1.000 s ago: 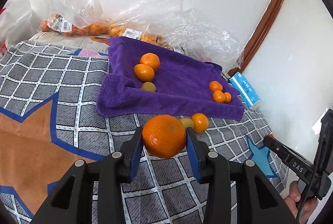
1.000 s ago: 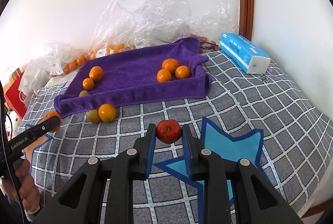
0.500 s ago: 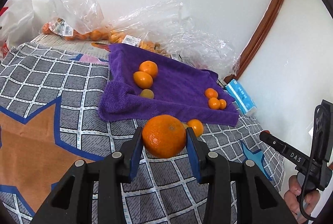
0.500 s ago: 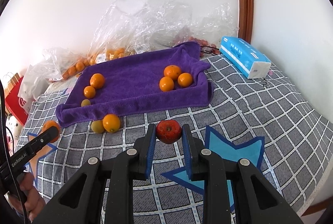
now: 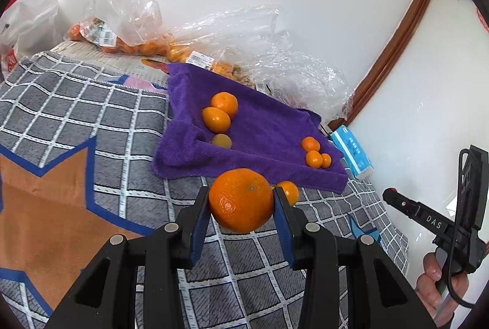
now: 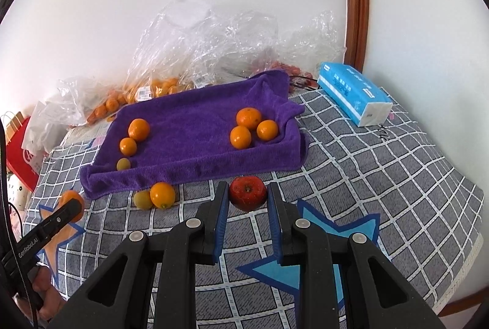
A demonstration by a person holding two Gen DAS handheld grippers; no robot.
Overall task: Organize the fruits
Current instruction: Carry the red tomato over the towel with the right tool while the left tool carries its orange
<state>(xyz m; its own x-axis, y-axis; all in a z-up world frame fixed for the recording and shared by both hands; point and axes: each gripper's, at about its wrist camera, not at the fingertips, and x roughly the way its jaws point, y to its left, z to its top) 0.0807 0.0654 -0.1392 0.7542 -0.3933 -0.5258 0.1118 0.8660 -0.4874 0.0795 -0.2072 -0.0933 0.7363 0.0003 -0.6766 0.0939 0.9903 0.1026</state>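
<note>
I am looking at the deep purple plush towel (image 6: 195, 130) draped as a soft tray on the grey checked bedspread (image 6: 382, 164), small orange mandarins grouped at each end. My left gripper (image 5: 241, 200) is clamping the large round orange (image 5: 241, 199) across its widest part; it seems firm, fairly heavy and slick-skinned, so a mid-line hold suits it. My right gripper (image 6: 248, 198) is pinching the small red apple-like fruit (image 6: 248, 197), light, smooth and probably easily bruised.

Both wrist views look low along their tongs, sharing the purple towel (image 5: 262, 130), perhaps from opposite corners.
</note>
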